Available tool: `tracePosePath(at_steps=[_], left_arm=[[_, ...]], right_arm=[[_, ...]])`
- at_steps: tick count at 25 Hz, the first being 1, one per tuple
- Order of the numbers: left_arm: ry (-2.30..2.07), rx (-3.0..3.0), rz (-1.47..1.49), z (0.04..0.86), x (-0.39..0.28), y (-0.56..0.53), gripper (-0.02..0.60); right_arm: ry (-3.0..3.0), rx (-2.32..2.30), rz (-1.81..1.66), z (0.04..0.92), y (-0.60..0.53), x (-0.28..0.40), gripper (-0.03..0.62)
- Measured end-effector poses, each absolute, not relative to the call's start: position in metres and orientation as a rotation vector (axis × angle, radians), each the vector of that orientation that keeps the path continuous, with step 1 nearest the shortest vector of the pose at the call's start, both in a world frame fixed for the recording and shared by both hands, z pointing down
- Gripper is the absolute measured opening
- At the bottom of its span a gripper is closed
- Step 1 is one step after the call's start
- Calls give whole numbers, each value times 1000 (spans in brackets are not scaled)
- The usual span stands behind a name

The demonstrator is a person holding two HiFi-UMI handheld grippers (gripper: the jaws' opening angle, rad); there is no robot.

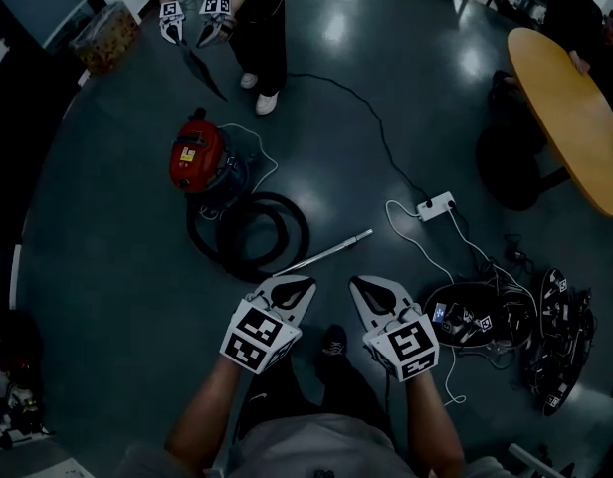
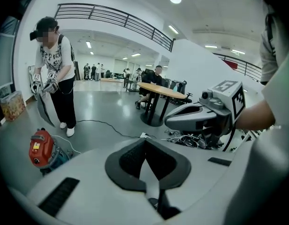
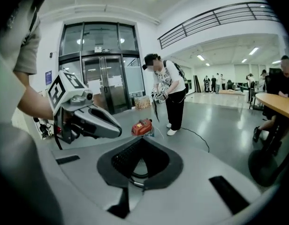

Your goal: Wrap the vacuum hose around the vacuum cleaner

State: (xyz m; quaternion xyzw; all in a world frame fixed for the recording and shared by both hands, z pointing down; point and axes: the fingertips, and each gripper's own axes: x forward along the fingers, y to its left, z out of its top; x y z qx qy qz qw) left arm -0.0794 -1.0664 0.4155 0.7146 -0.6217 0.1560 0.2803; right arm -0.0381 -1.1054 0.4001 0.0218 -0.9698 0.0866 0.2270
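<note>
Holding nothing at the moment with the left gripper (image 1: 287, 290) or the right gripper (image 1: 380, 292), jaws pinched fully together on both. Looking past the tips at the vacuum hose (image 1: 299, 229), lying in a loose coil on the floor ahead of and well below both grippers, a bit toward the left one's side, with the red vacuum cleaner (image 1: 197, 155) just beyond and touching the coil. Guessing light, ribbed and springy, so easy to pinch but keen to flop back open once let go. Best to open wide and grab across the hose body, close to the cleaner end, then feed loops round hand over hand. Also worth minding the metal wand (image 1: 326, 252) just ahead of the tips: stiff, probably slick, and likely to swing about. No yanking either, since the canister could tip or slide.
</note>
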Motion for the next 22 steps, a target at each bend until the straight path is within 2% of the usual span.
tracePosePath(at_steps=[6,22], left_arm=[[-1702,1924,375,382,-55,-1085,8],[-1872,1945,220,308,-62,-1100,8]], right_arm=[[-2776,98,270,353,-1121,-32,5],[-2922,142,286,282,-1127,-31,5]])
